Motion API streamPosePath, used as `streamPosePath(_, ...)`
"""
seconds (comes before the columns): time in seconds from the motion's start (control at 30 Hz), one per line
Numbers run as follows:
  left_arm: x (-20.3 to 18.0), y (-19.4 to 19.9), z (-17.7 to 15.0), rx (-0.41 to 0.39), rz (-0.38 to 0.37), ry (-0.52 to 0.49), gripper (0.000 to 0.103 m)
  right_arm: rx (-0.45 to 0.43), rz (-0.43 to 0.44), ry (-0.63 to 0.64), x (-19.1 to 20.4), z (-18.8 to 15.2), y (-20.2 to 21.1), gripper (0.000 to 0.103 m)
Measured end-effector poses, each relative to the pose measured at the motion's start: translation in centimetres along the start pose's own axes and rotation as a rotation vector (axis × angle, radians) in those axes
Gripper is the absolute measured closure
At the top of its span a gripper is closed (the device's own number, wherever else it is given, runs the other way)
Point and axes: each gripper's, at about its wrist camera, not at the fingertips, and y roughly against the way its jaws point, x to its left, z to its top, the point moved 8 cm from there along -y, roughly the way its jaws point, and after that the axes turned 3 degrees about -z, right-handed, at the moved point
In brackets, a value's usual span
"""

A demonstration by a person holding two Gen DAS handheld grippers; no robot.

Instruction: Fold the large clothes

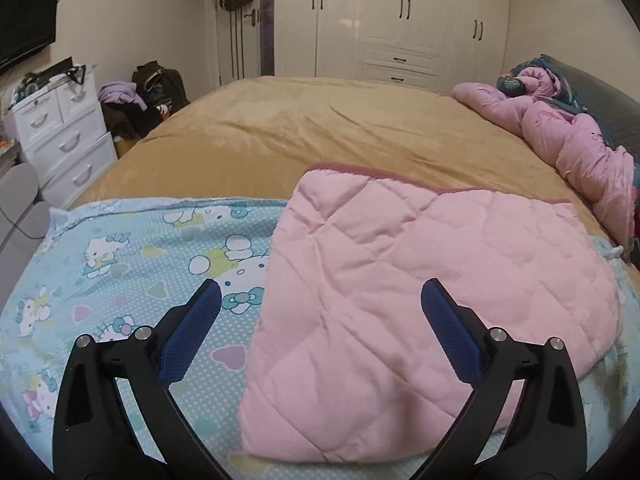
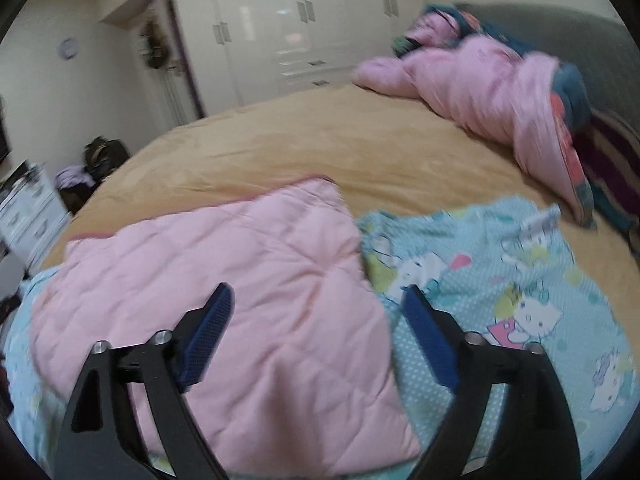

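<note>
A quilt lies on the bed, light blue cartoon-cat print on one face and pink quilted lining on the other. A section is folded over so the pink side faces up across the middle. My left gripper is open and empty, hovering over the pink fold's left edge. In the right wrist view the pink fold lies left and the blue print right. My right gripper is open and empty above the pink fold's right edge.
The bed has a tan cover. A bunched pink duvet lies by the grey headboard at the right. A white drawer unit and a clothes pile stand left of the bed. White wardrobes line the far wall.
</note>
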Motion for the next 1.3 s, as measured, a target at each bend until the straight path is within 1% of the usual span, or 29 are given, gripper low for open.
streamPosePath(0.07, -0.6, 1.0, 0.1, -0.013, -0.003, -0.014, 0.009, -0.028, 0.039, 0.029, 1.3, 0.2, 1.7, 0.004)
streamPosePath(0.23, -2.2, 3.4, 0.3, -0.035, -0.016, -0.04, 0.009, -0.058, 0.11, 0.05, 3.5, 0.1, 4.8, 0.004)
streamPosePath(0.37, -3.3, 4.9, 0.3, -0.054, -0.023, -0.064, 0.009, -0.086, 0.143, 0.067, 4.9, -0.1, 7.2, 0.004)
streamPosePath(0.47, -4.0, 5.9, 0.2, -0.065, -0.034, -0.067, 0.009, -0.086, 0.171, 0.084, 5.8, -0.5, 8.5, 0.004)
streamPosePath(0.57, -4.7, 6.7, -0.2, -0.069, -0.048, -0.067, 0.009, -0.087, 0.169, 0.123, 6.8, -1.2, 9.3, 0.004)
streamPosePath(0.67, -5.4, 7.3, -0.8, -0.071, -0.061, -0.065, 0.009, -0.078, 0.167, 0.152, 7.4, -2.3, 9.6, 0.004)
streamPosePath(0.8, -6.2, 7.8, -2.1, -0.057, -0.084, -0.063, 0.009, -0.06, 0.189, 0.172, 7.9, -3.9, 9.8, 0.004)
streamPosePath(0.93, -7.1, 8.4, -3.7, -0.047, -0.099, -0.068, 0.009, -0.034, 0.208, 0.166, 7.9, -5.5, 9.7, 0.004)
streamPosePath(1.17, -7.7, 8.6, -6.5, -0.013, -0.116, -0.068, 0.009, 0.026, 0.216, 0.149, 6.8, -8.5, 9.0, 0.004)
streamPosePath(1.3, -7.3, 7.9, -8.3, 0.019, -0.107, -0.062, 0.009, 0.062, 0.209, 0.122, 5.7, -10.1, 8.4, 0.004)
